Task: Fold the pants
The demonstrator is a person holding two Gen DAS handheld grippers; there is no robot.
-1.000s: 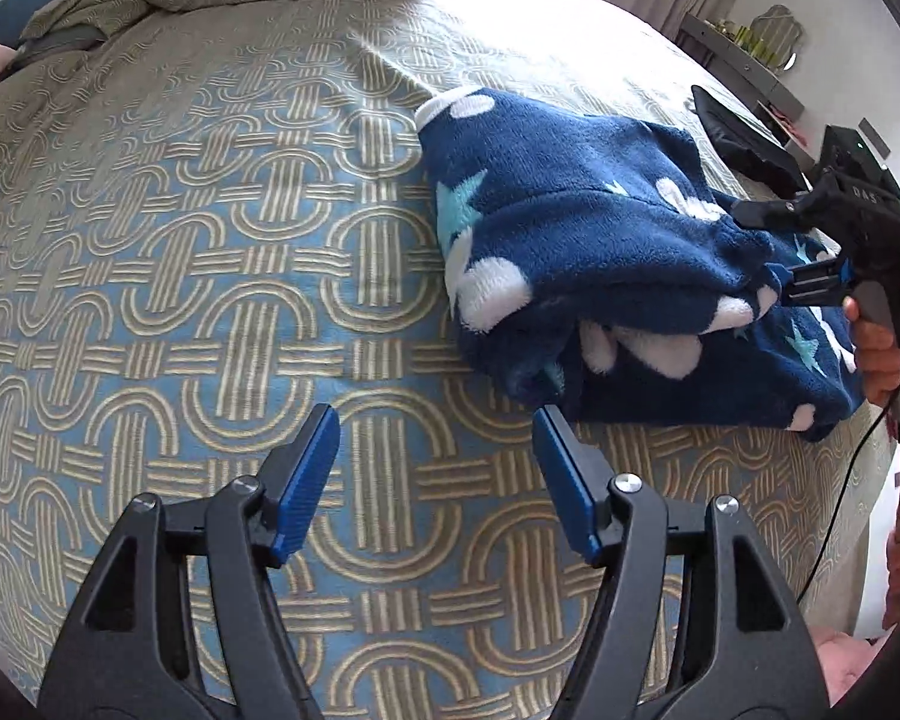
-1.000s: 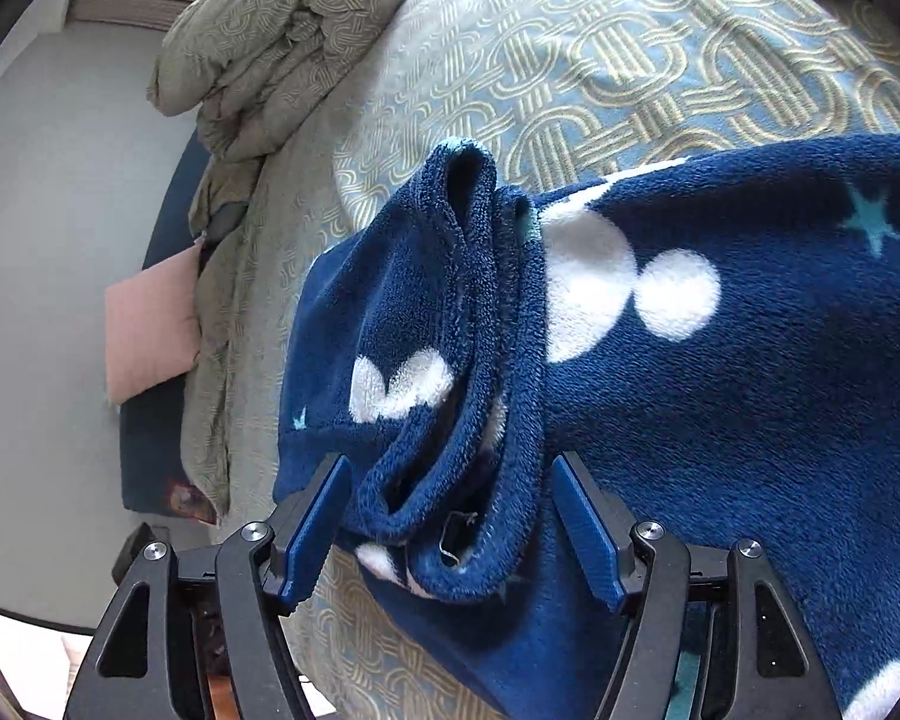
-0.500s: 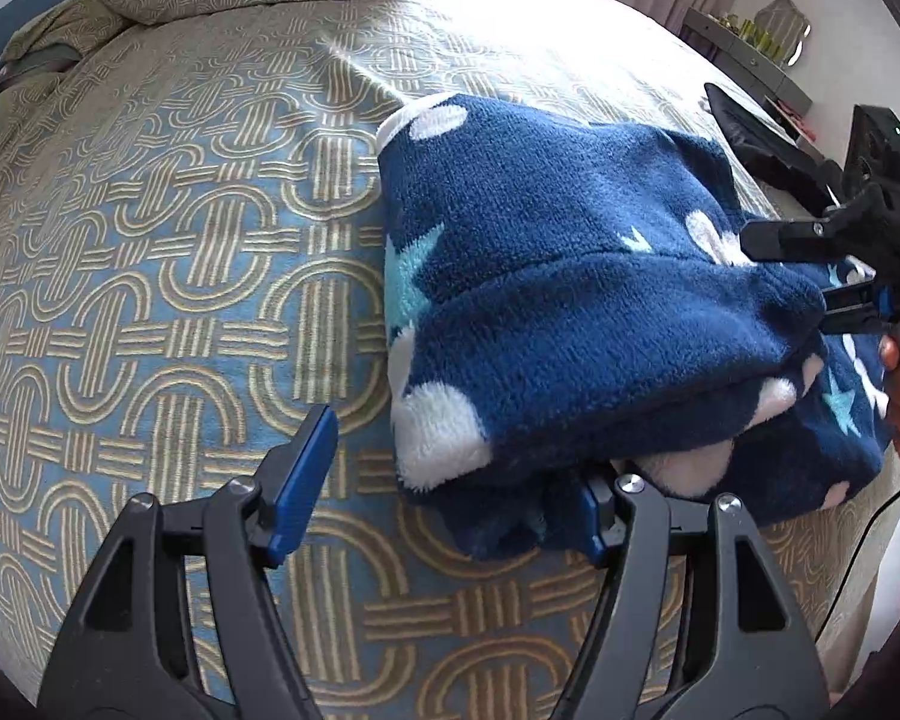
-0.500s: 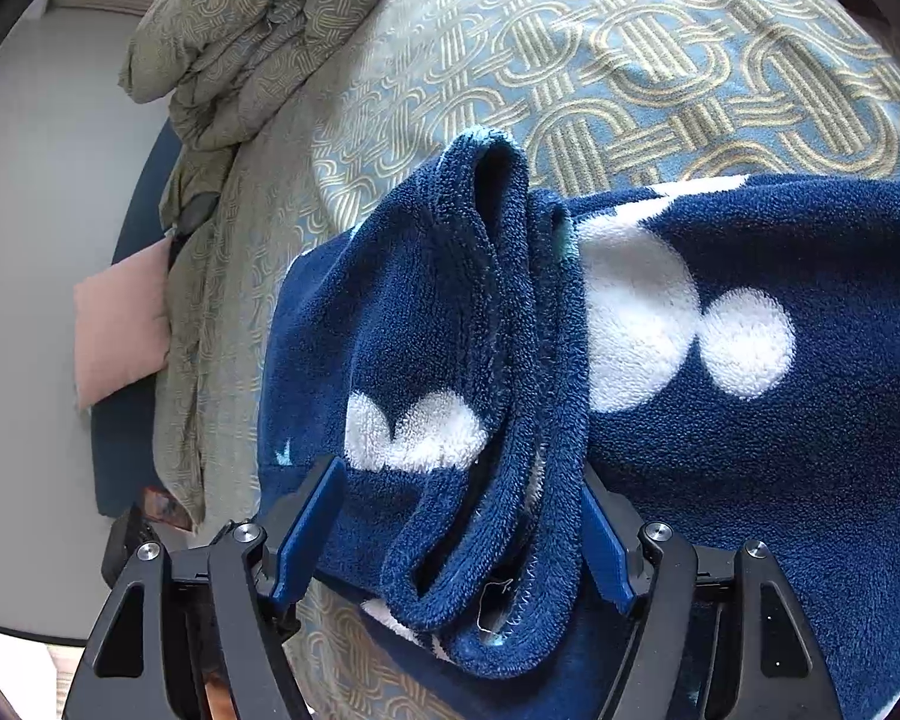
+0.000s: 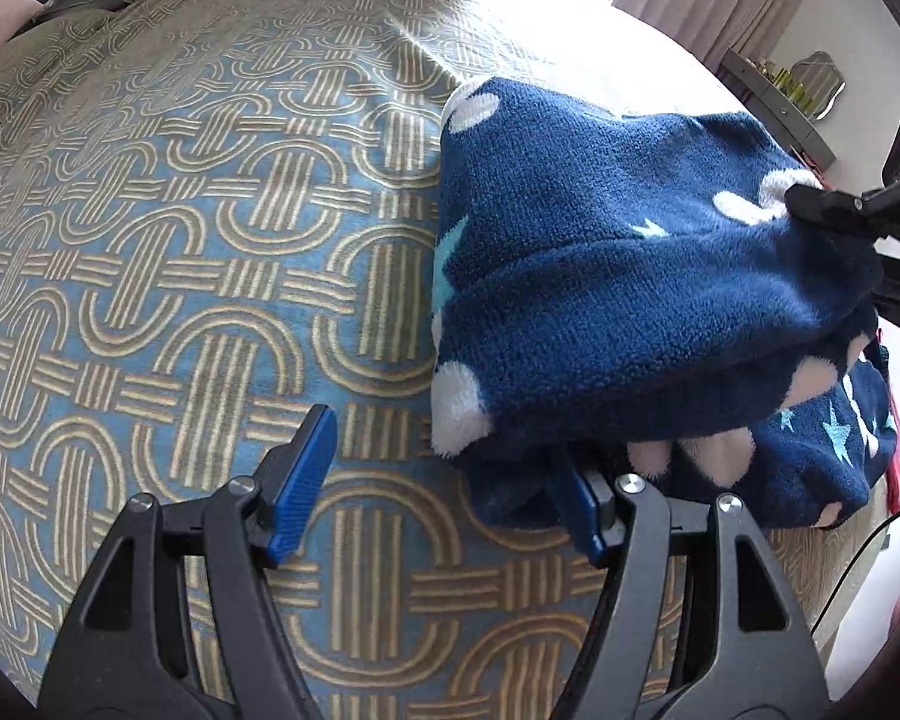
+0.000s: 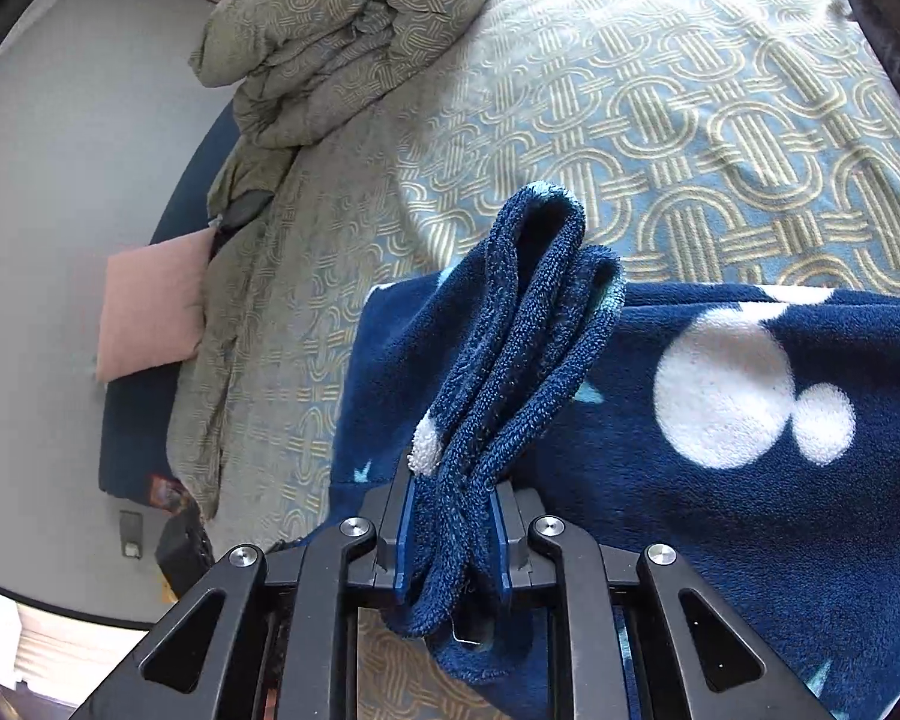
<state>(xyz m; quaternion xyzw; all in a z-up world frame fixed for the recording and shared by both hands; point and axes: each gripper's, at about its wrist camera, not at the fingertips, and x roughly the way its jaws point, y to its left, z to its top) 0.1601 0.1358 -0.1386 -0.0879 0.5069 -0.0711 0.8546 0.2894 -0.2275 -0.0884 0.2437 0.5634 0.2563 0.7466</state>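
Across the woven-loop bedspread (image 5: 210, 276), the left gripper (image 5: 444, 498) gapes released at the plush navy pants' (image 5: 618, 300) lower corner right of centre, while the right gripper (image 6: 453, 534) has just been closing, fingers (image 6: 403, 531) clenched on their thick fleecy folded edge.

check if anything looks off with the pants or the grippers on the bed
Nothing damaged or spilled. The pants lie in a lumpy, uneven fold. The right gripper has just closed on a bunched edge; the left gripper is open, one finger under the fabric.
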